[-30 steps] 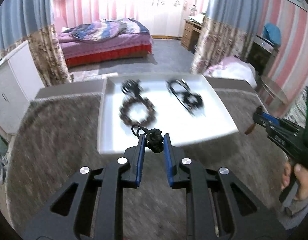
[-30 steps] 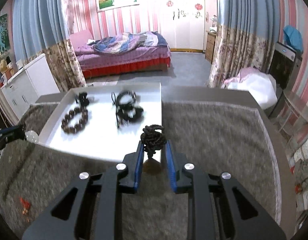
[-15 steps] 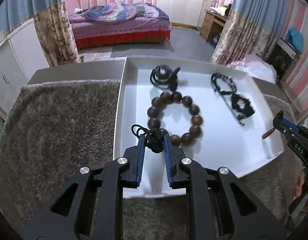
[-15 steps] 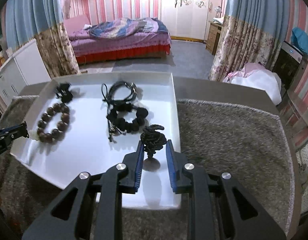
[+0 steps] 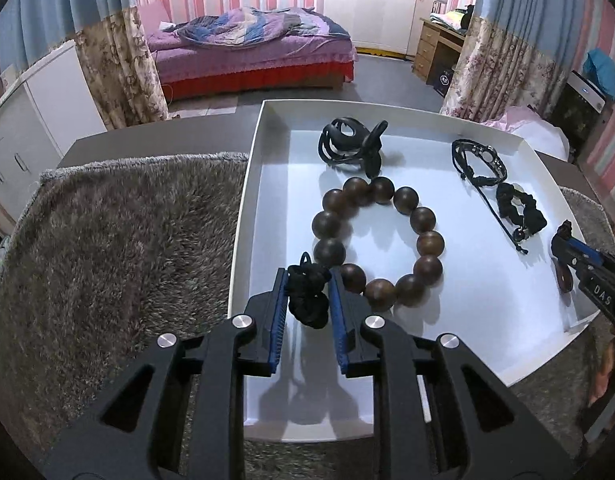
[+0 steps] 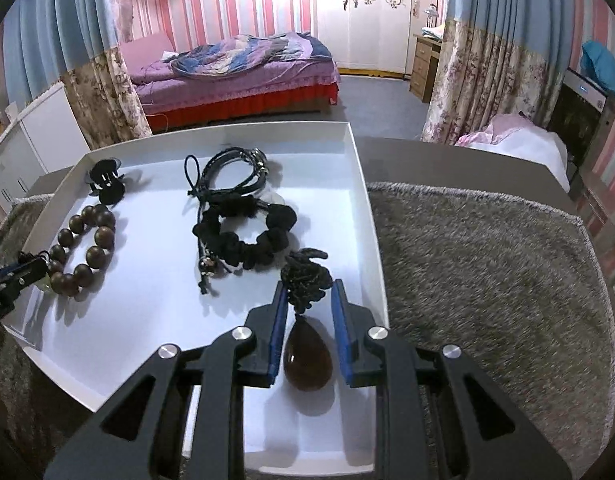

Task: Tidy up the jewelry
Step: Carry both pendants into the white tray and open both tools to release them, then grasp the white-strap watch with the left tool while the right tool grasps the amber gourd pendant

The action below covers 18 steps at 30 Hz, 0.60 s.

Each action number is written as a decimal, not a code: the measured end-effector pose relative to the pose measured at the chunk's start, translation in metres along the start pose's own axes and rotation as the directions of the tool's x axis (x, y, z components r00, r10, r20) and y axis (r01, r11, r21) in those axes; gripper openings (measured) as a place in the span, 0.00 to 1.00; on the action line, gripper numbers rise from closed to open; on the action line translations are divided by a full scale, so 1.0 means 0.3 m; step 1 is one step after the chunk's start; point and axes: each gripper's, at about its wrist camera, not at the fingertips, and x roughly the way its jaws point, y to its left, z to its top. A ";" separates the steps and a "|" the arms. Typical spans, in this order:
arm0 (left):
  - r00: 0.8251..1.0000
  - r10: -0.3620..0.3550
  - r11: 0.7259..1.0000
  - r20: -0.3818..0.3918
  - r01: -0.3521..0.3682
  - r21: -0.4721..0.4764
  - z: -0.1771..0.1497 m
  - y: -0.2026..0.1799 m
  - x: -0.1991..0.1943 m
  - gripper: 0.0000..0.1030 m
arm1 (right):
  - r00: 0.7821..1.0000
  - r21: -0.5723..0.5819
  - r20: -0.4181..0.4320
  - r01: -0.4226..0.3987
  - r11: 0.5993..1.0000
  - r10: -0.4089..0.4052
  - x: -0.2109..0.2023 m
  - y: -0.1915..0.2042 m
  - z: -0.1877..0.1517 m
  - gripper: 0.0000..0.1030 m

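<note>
You hold a knotted black cord in each gripper, both over the white tray (image 5: 243,216) that sits on the grey shag mat (image 5: 119,232). The left gripper (image 5: 307,292) is clamped on a bundled black cord (image 5: 307,296) above the tray's near-left part, just beside the near beads of the wooden bead bracelet (image 5: 377,240). The right gripper (image 6: 307,300) is clamped on the knot of a corded pendant (image 6: 307,354); its brown teardrop stone hangs below the jaws, long axis pointing back toward you, over the tray's near-right corner. The deciding relation for the next move is judged to be the free floor: bare tray lies directly below and nearer you for both grippers, while ahead of each tip lies an item already placed. For the right gripper that is the black fabric bracelet (image 6: 247,236), close ahead and to the left, with the braided leather bracelet (image 6: 235,172) beyond it. The black hair claw (image 5: 353,144) lies at the far end, well apart from both. The left gripper is nearer the beads; the right is nearer the fabric bracelet. Lower straight down, not forward, to avoid tangling cords. The only legible writing is "DAS" on the right gripper's body in the left wrist view.
</note>
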 end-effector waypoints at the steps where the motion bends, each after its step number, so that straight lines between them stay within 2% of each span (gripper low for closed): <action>1: 1.000 0.000 1.000 0.001 0.000 -0.002 0.000 0.001 0.003 0.19 | 1.000 -0.001 -0.001 -0.001 1.000 0.001 0.003 0.003 0.000 0.22; 4: 1.000 0.027 1.000 -0.002 -0.027 -0.001 0.001 0.001 0.013 0.26 | 1.000 -0.016 -0.013 -0.009 1.000 0.008 0.014 0.016 -0.005 0.25; 7: 0.999 0.036 0.999 -0.009 -0.036 0.000 -0.005 -0.002 0.013 0.27 | 1.000 -0.047 -0.007 0.016 0.999 -0.017 0.003 0.035 -0.008 0.27; 9: 0.999 0.029 1.000 -0.016 -0.029 -0.005 -0.005 -0.004 0.009 0.32 | 1.000 -0.054 0.007 0.001 0.999 -0.001 -0.020 0.048 -0.006 0.41; 10: 1.000 0.022 1.000 -0.020 -0.022 -0.007 -0.004 -0.007 0.004 0.34 | 1.000 -0.057 0.020 0.004 0.998 -0.003 -0.034 0.053 -0.006 0.56; 11: 1.000 0.015 1.000 -0.023 -0.015 -0.009 -0.004 -0.011 -0.002 0.41 | 0.999 -0.063 0.041 0.015 0.998 -0.012 -0.054 0.059 -0.005 0.62; 13: 1.000 0.002 1.000 -0.004 -0.002 -0.009 -0.001 -0.027 -0.043 0.59 | 0.996 -0.086 0.086 0.039 0.996 -0.032 -0.105 0.081 -0.001 0.66; 15: 0.999 0.030 1.000 0.041 -0.030 0.006 0.003 -0.050 -0.101 0.85 | 0.992 -0.095 0.124 0.051 0.994 -0.039 -0.153 0.091 0.007 0.75; 16: 0.997 0.043 0.999 0.061 -0.044 0.019 0.006 -0.062 -0.133 0.89 | 0.987 -0.092 0.152 0.063 0.994 -0.048 -0.186 0.094 0.009 0.82; 18: 0.994 0.068 0.996 0.090 -0.073 0.052 0.016 -0.086 -0.207 0.94 | 0.983 -0.090 0.176 0.076 0.993 -0.059 -0.231 0.092 0.024 0.86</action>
